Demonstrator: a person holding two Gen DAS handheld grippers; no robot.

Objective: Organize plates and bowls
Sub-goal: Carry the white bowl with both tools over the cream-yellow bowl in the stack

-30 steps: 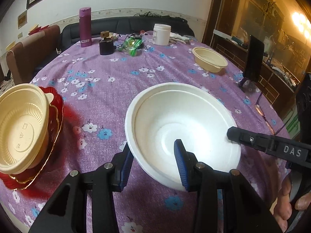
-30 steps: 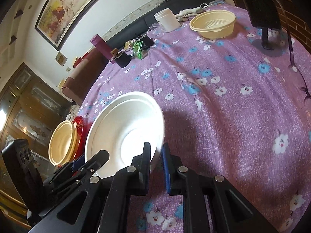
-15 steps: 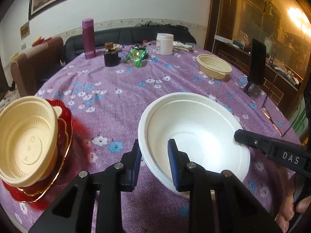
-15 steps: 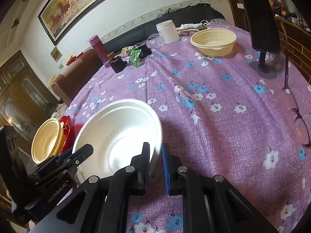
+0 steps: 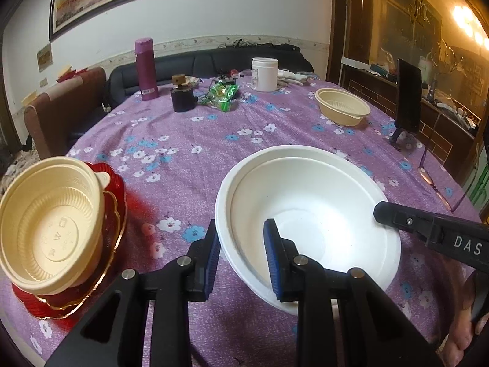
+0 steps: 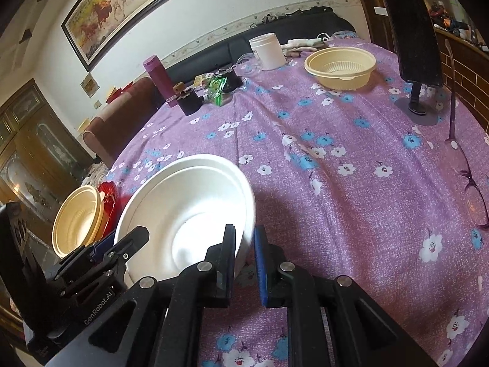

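In the left wrist view, the white bowl (image 5: 308, 214) sits mouth-up on the purple flowered tablecloth (image 5: 189, 153), tipped so its opening faces somewhat toward the camera. The left gripper (image 5: 243, 255) straddles the near-left rim, one blue-padded finger outside the wall and one inside. The pads look spread wider than the rim, though whether they touch it is hard to judge. At the right, a black finger of the right gripper (image 5: 428, 229) lies over the bowl's far-right rim. To the left, a cream bowl (image 5: 52, 229) rests tilted on a red plate (image 5: 116, 202) at the table edge. A second cream bowl (image 5: 342, 107) stands upright far across the table.

In the right wrist view, the white bowl (image 6: 186, 214) leans with its mouth turned toward the left. The right gripper (image 6: 246, 263) has its fingers set narrowly either side of the near-right rim, apparently pinching it. The left gripper (image 6: 116, 250) reaches in from the lower left. The cream bowl (image 6: 78, 220) on the red plate (image 6: 108, 192) lies beyond it.
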